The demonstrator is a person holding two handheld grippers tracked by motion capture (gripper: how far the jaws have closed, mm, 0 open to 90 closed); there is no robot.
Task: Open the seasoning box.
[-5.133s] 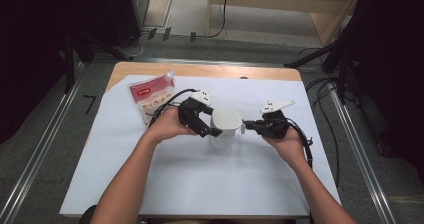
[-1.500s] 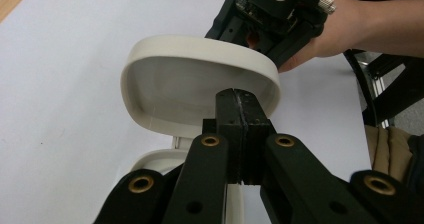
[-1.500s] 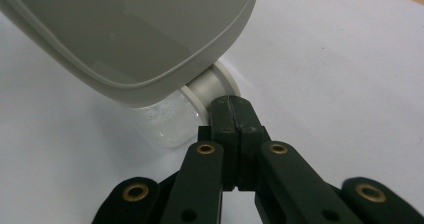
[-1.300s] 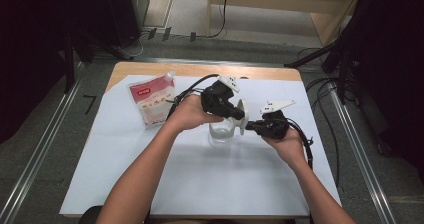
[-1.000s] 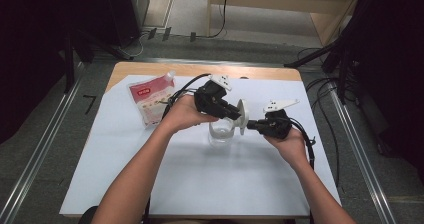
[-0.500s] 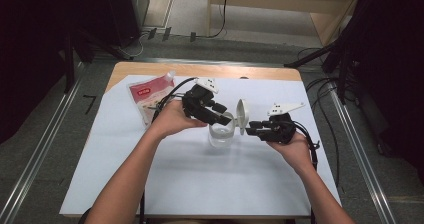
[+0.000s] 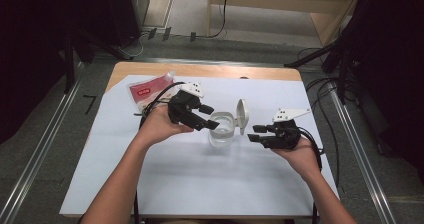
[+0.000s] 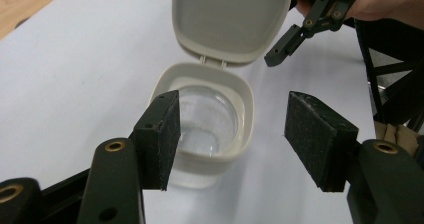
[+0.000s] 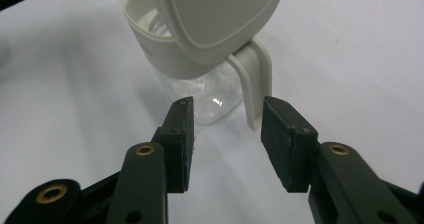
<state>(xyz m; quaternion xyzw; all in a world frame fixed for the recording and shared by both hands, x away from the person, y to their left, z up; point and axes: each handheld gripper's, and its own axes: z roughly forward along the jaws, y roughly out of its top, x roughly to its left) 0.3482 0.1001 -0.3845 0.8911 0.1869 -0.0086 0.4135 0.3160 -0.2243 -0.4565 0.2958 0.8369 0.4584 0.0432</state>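
A wooden surface (image 7: 150,70) carries a white sheet (image 7: 200,179) that covers it all but a strip along the far edge. A clear jar (image 7: 220,133) with its hinged lid open stands near the middle. A red-labelled pouch (image 7: 147,91) lies by the far left corner.

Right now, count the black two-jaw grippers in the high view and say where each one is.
2. The left black two-jaw gripper is beside the clear jar with the open white flip lid, on its left; the right black two-jaw gripper is apart on its right. Neither holds anything.
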